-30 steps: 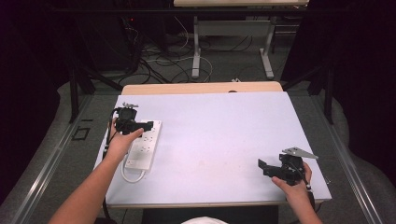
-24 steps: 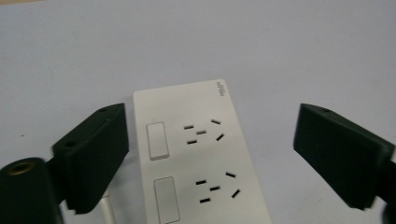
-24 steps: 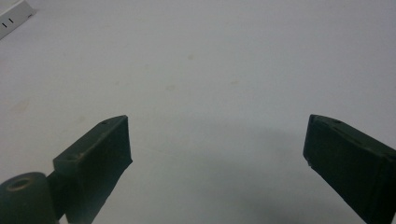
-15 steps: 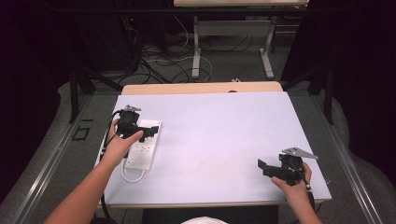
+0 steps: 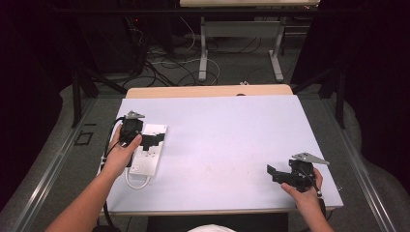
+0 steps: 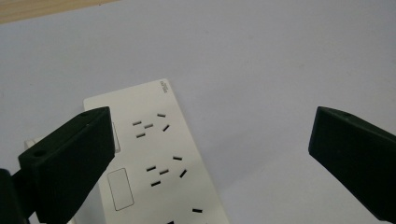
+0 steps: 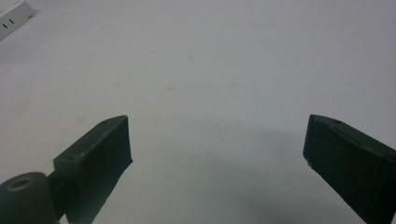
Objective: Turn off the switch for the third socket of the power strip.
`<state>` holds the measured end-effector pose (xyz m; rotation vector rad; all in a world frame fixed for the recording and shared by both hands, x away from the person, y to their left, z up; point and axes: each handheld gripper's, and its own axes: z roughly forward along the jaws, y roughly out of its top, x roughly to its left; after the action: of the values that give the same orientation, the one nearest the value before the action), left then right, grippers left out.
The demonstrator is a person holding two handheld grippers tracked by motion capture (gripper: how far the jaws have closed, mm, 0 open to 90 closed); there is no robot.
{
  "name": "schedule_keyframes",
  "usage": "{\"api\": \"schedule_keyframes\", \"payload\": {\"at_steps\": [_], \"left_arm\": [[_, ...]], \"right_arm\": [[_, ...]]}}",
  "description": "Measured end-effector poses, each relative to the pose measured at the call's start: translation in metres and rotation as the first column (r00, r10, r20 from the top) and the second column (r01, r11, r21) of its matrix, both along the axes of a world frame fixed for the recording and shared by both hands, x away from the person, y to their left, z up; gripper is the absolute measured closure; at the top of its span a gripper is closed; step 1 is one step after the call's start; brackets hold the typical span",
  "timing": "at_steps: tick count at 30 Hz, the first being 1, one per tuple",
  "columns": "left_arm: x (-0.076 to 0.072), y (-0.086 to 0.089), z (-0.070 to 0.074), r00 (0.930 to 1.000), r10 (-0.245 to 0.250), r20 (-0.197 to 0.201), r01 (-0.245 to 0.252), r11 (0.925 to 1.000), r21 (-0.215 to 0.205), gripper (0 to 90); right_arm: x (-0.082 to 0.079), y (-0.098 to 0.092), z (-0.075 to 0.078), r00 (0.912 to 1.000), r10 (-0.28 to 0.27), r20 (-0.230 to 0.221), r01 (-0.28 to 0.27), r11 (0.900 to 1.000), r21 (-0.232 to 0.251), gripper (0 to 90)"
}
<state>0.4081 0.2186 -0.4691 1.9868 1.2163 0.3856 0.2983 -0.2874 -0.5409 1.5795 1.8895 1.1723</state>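
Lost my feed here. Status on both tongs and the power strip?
Left tongs open, jaws just widened, nothing between, above the flat white plastic power strip. Right tongs open, empty, near table edge. Strip flat on white table.

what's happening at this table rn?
A person holds a gripper in each hand at a white table. The left gripper hovers over a white power strip at the table's left side; its fingers have just been opening, nothing between them. The right gripper sits near the front right corner, open and empty.
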Motion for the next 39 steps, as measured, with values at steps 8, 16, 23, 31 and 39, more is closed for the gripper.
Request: {"api": "schedule_keyframes", "payload": {"at_steps": [8, 16, 23, 31, 39], "left_arm": [[-0.009, 0.003, 0.004, 0.9999, 0.0, 0.011, 0.001, 0.9996, -0.029, 0.3], [-0.018, 0.005, 0.005, 0.9998, -0.011, 0.017, 0.012, 0.9988, -0.047, 0.3], [-0.026, 0.006, 0.006, 0.9994, -0.013, 0.031, 0.015, 0.9979, -0.063, 0.4], [-0.038, 0.009, 0.002, 0.9991, -0.007, 0.042, 0.011, 0.9951, -0.099, 0.7], [-0.051, 0.009, -0.001, 0.9986, -0.026, 0.045, 0.03, 0.9947, -0.098, 1.2]], "right_arm": [[0.0, 0.0, 0.001, 1.0, -0.001, 0.0, 0.001, 1.0, 0.006, 7.1], [0.001, 0.001, 0.004, 0.9993, 0.016, 0.034, -0.016, 1.0, -0.002, 1.9], [0.003, 0.001, 0.005, 0.9986, 0.033, 0.042, -0.032, 0.999, -0.02, 0.0], [0.004, 0.004, 0.005, 0.998, 0.052, 0.035, -0.051, 0.998, -0.035, 0.0], [0.006, 0.005, 0.004, 0.9979, 0.057, 0.033, -0.055, 0.998, -0.035, 0.0]]}}
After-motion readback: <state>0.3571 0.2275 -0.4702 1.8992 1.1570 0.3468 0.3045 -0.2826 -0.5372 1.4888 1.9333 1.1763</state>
